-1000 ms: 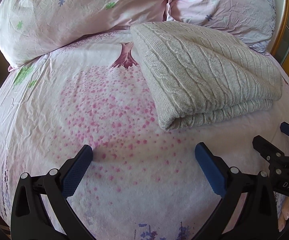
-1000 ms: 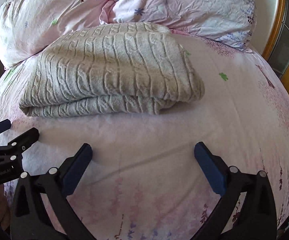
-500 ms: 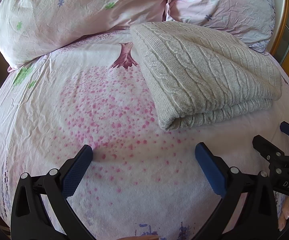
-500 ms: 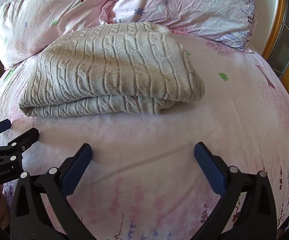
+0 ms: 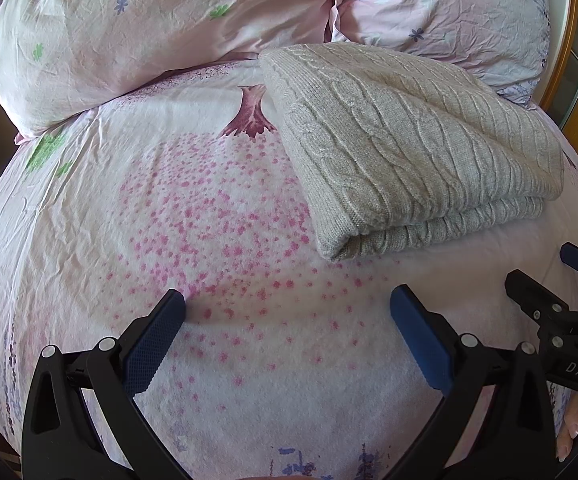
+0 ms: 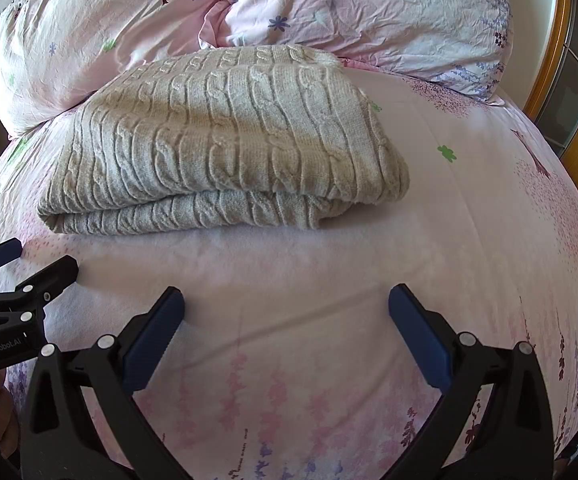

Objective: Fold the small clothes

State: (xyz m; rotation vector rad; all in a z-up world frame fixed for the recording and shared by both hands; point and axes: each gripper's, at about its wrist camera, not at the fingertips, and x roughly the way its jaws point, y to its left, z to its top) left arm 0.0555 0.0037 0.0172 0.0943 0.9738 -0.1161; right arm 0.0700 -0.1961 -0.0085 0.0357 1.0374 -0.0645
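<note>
A beige cable-knit sweater (image 5: pixel 417 148) lies folded in a flat stack on the pink bed sheet (image 5: pixel 169 208); it also shows in the right wrist view (image 6: pixel 225 148). My left gripper (image 5: pixel 287 302) is open and empty, low over the sheet, in front of and left of the sweater's near corner. My right gripper (image 6: pixel 287 302) is open and empty, over the sheet in front of the sweater's folded edge. Each gripper shows at the edge of the other's view: the right one (image 5: pixel 549 276) and the left one (image 6: pixel 29 264).
Two pink floral pillows (image 5: pixel 137 28) (image 6: pixel 369 12) lie behind the sweater at the head of the bed. A wooden frame with glass panes (image 6: pixel 569 80) stands at the right. The sheet's right side (image 6: pixel 509 220) carries nothing.
</note>
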